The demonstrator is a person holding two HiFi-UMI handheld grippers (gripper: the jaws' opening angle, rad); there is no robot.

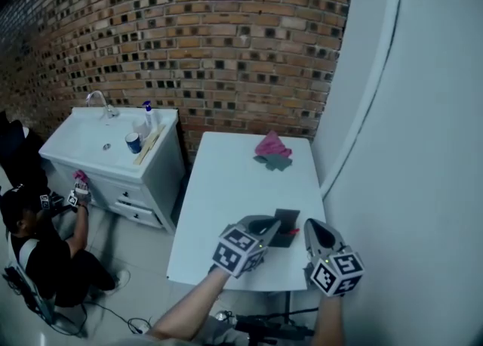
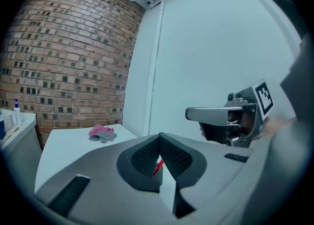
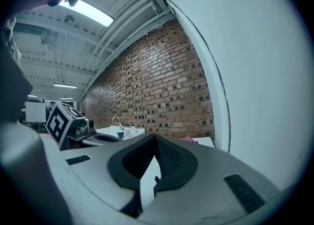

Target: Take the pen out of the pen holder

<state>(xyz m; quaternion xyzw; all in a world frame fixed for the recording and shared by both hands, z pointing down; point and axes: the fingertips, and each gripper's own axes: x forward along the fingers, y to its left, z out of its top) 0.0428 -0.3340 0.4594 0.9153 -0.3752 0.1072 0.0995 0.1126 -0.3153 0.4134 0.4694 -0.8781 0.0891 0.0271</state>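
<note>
on table (image 1: 226, 186), red pen (image 2: 157, 166) in holder (image 1: 287, 220)

One pen (image 1: 293, 230), one pen holder (image 1: 285, 223)

Dark rectangular pen holder (image 1: 286, 225) stands upright on the white table (image 1: 226, 186), near right part. Slim red pen (image 1: 293, 231) sticks out of its top, tilted.

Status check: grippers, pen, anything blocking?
Left gripper shut, empty, by the pen holder. Right gripper shut, empty. Red pen in holder, untouched. Cloths at far end of table, not in the way.
</note>
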